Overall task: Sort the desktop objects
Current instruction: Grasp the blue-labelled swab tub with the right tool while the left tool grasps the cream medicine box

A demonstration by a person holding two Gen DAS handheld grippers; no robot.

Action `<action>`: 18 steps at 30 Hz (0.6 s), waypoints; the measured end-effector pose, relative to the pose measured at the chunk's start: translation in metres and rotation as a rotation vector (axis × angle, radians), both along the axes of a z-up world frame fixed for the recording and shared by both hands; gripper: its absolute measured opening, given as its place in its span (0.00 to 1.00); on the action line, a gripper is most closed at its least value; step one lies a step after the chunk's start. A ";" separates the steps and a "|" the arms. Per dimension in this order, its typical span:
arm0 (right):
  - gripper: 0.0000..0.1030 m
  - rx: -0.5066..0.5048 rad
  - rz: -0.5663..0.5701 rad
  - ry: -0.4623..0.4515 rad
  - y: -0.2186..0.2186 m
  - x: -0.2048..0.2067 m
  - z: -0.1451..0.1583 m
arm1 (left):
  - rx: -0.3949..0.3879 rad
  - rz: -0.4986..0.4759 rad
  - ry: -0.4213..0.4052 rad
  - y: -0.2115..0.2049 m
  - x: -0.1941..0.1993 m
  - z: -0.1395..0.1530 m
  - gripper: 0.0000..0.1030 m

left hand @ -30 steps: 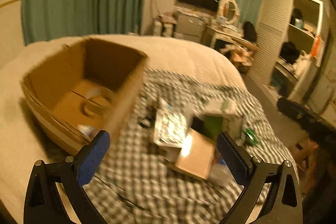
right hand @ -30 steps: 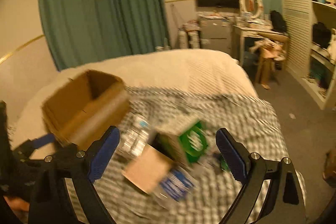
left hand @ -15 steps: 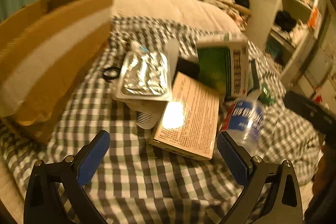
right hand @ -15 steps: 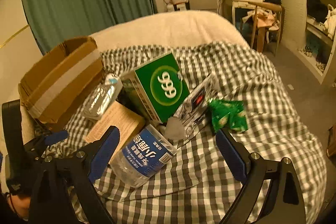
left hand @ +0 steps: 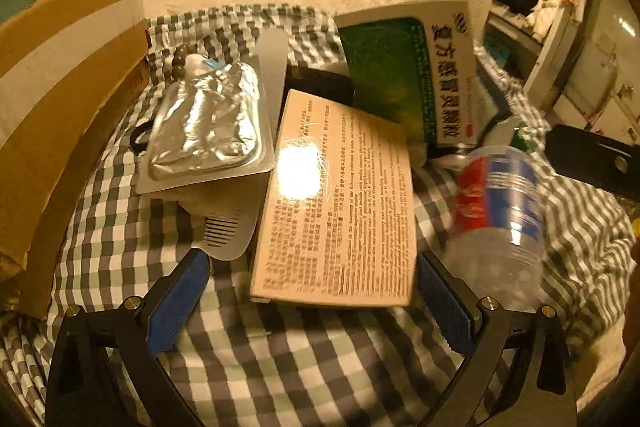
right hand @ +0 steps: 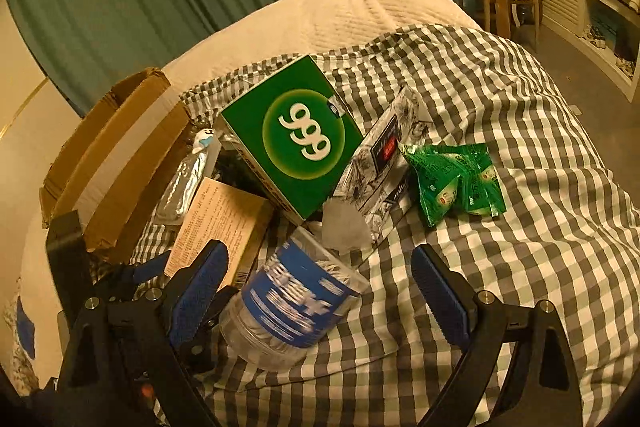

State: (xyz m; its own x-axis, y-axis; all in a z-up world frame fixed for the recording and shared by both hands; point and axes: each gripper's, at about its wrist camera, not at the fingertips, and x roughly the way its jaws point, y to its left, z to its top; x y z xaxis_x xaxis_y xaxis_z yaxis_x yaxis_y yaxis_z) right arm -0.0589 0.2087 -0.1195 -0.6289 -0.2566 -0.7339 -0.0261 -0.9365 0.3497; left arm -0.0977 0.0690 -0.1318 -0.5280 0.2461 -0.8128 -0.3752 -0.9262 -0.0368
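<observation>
Both grippers have dropped closer to the heap on the checked cloth point(right hand: 500, 99) than half a second ago. The tan box point(left hand: 336, 199) now fills the middle of the left view, and the bottle point(right hand: 296, 303) has slid down between the right fingers.

The left gripper point(left hand: 312, 303) hangs low over the cloth, jaws spread wide with nothing in them, its blue pads flanking the near end of the tan box without touching it. The right gripper point(right hand: 320, 291) is likewise wide open, tilted down over the bottle, which lies on its side nearer the left pad.

The carton point(left hand: 60, 99) stands at the left, its inside hidden from here. The green box point(right hand: 292, 139) leans over the tan one, with a foil pack point(left hand: 208, 123) beside it, and a green packet point(right hand: 456, 183) lies off to the right. The bottle's label is blurred, and something dark under the green box is perhaps a phone; I can't tell.
</observation>
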 end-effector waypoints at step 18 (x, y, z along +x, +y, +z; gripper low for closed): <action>0.74 -0.070 -0.001 -0.160 -0.020 -0.017 -0.044 | 0.004 0.050 0.005 -0.003 0.016 0.016 0.76</action>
State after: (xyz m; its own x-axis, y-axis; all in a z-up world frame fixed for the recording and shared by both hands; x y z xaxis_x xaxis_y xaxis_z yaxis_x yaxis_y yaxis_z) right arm -0.0756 0.1889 -0.1639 -0.5057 -0.3098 -0.8051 -0.0875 -0.9101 0.4052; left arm -0.0820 0.0660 -0.1162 -0.5441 0.2228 -0.8089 -0.3289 -0.9436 -0.0386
